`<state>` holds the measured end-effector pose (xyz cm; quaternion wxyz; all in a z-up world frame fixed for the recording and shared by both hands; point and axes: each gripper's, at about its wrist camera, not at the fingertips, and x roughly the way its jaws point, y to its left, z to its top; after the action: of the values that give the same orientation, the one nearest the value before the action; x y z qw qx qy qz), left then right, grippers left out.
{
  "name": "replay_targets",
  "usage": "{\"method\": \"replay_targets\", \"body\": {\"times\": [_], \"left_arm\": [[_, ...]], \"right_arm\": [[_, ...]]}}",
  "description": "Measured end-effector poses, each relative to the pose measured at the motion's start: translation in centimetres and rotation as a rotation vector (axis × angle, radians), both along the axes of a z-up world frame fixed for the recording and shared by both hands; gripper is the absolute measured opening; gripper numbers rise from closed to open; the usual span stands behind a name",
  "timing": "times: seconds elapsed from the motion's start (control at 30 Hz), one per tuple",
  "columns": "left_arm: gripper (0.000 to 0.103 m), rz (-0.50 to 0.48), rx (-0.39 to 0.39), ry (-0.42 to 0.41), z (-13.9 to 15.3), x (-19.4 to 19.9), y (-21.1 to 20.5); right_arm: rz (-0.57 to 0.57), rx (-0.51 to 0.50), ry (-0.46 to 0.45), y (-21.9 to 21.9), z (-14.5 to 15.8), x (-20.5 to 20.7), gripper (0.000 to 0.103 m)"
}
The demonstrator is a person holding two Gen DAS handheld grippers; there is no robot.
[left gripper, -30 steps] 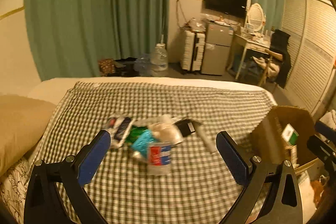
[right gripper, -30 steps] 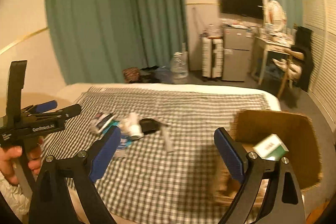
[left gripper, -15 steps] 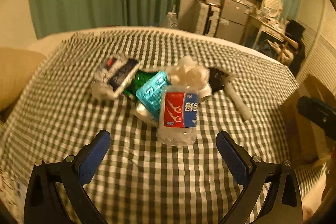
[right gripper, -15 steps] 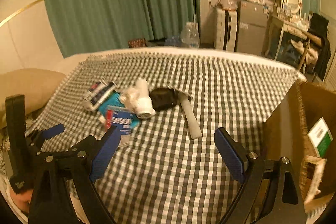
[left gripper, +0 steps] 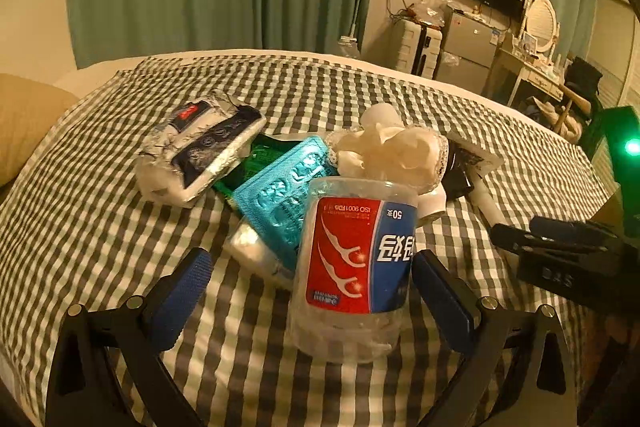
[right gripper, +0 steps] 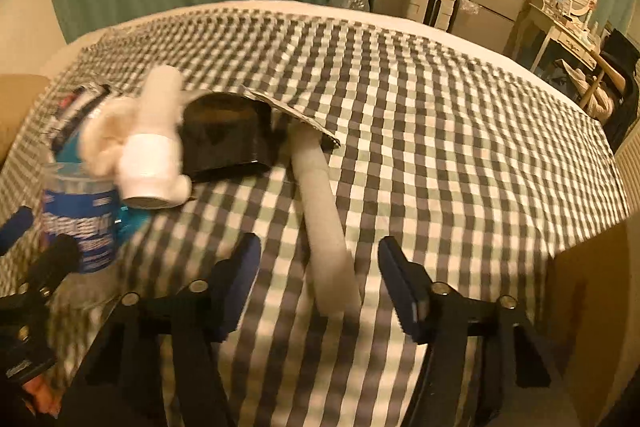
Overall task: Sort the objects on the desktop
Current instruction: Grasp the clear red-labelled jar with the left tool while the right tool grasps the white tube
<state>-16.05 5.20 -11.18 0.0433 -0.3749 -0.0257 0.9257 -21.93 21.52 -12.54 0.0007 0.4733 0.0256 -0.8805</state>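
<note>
A pile of small objects lies on the checked cloth (left gripper: 100, 227). My left gripper (left gripper: 308, 283) is open, its fingers either side of a clear floss-pick jar (left gripper: 352, 275) with a red and blue label, apart from it. Behind the jar lie a teal blister pack (left gripper: 284, 195), a foil-wrapped packet (left gripper: 200, 143) and a white scrunchie (left gripper: 392, 151). My right gripper (right gripper: 318, 283) is open around the near end of a white tube (right gripper: 324, 223), not touching. A black box (right gripper: 226, 135) and white bottle (right gripper: 154, 147) lie beyond.
A tan pillow (left gripper: 24, 119) lies at the left edge of the bed. A brown cardboard box (right gripper: 592, 307) stands at the right edge. The right gripper's body (left gripper: 568, 259) shows in the left wrist view. Furniture and a curtain stand behind.
Both grippers have moved forward and down toward the pile. The left now straddles the jar; the right has closed partway and straddles the white tube.
</note>
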Motion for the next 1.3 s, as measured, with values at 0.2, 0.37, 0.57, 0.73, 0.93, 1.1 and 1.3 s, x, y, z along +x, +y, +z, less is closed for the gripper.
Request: {"method": "replay_targets", "body": {"times": [0.2,0.37,0.57,0.73,0.93,1.1,1.3], "left_arm": [[0.091,-0.055,0.016,0.023,-0.6,-0.3,0.4],[0.063,-0.123,0.029,0.007,-0.4,0.1,1.4],[0.063,-0.106,0.058,-0.024,0.4,1.2,0.5],[0.063,-0.057,0.097,-0.037,1.3,2.9,-1.5],[0.063,-0.021,0.135,-0.031,2.9,5.3,-4.2],[0.063,0.017,0.151,-0.003,5.2,7.0,-6.3],[0.063,0.002,0.158,0.057,9.0,9.7,-6.2]], "right_arm": [[-0.047,-0.119,-0.029,2.3,-1.5,-0.2,0.024],[-0.053,-0.183,-0.017,3.1,-0.2,1.3,0.02],[-0.035,-0.219,-0.007,2.7,1.9,4.1,0.019],[-0.028,-0.256,0.007,1.9,3.6,7.1,0.018],[0.01,-0.252,0.048,-0.2,6.4,10.0,0.018],[0.054,-0.24,0.089,-2.6,8.9,12.3,0.018],[0.094,-0.241,0.15,-4.2,11.8,15.9,0.018]]}}
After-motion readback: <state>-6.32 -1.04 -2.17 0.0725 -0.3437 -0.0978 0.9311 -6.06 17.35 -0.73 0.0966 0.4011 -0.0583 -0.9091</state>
